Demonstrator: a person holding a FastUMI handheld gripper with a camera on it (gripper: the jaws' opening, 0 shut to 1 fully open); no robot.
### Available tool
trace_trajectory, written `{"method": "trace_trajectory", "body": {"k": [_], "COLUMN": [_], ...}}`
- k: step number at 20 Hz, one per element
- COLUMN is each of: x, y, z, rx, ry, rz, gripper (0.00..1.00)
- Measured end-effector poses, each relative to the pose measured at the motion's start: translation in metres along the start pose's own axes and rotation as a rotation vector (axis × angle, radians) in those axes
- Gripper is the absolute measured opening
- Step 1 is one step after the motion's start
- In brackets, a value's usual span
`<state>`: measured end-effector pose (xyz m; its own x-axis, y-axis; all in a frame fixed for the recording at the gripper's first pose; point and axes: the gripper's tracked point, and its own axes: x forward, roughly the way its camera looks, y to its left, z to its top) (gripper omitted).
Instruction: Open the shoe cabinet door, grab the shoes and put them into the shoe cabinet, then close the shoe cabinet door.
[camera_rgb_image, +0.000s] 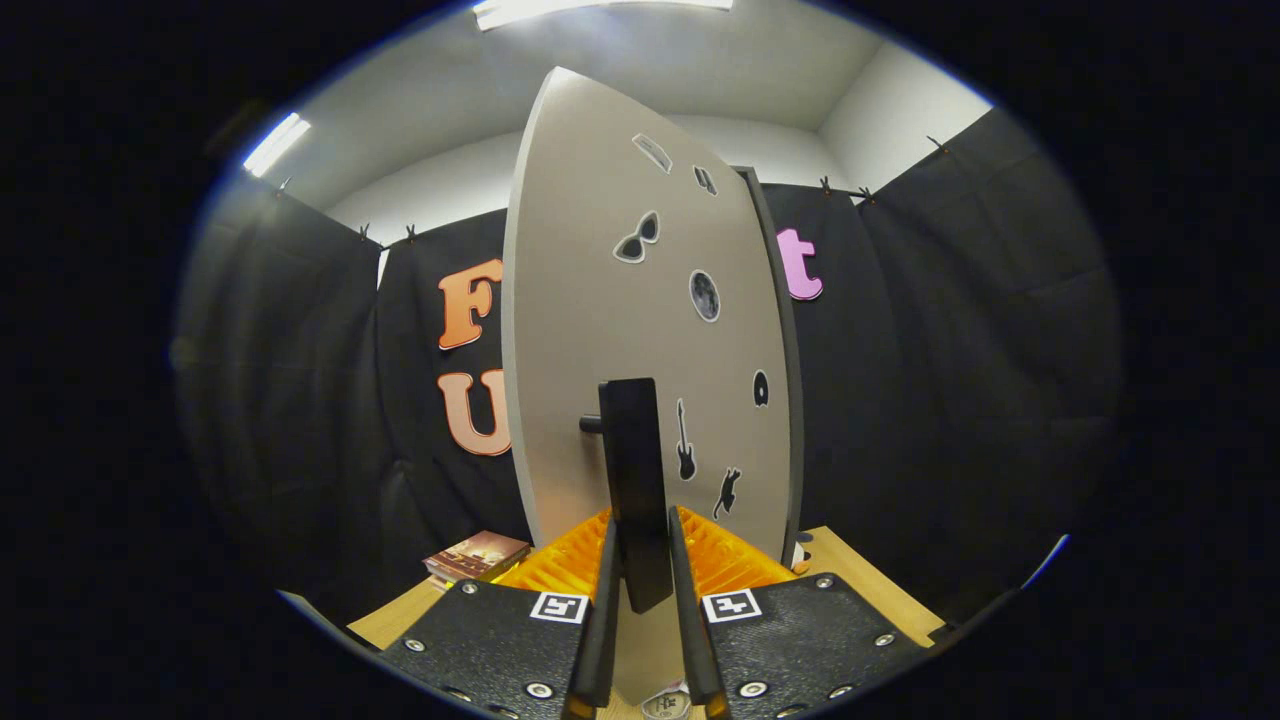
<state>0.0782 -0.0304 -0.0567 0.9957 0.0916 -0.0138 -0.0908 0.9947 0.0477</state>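
Observation:
The shoe cabinet door (610, 330) is a tall grey panel with small black stickers, swung out so I see it at a slant, its free edge nearest me. A flat black handle (635, 480) stands off the door on a short stub. My gripper (640, 575) has both fingers pressed on the lower part of that handle, one on each side. The cabinet body's dark edge (785, 380) shows just behind the door on the right. No shoes are in sight.
A wooden tabletop (870, 585) lies under the cabinet. A small stack of books (475, 555) rests on it to the left of the door. Black cloth walls close in behind and on both sides.

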Motion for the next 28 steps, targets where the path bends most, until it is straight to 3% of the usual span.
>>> {"method": "trace_trajectory", "body": {"k": [28], "x": [-0.045], "y": [-0.149], "z": [0.014], "rx": [-0.036], "ry": [0.003], "rz": [-0.174], "gripper": [0.25]}}
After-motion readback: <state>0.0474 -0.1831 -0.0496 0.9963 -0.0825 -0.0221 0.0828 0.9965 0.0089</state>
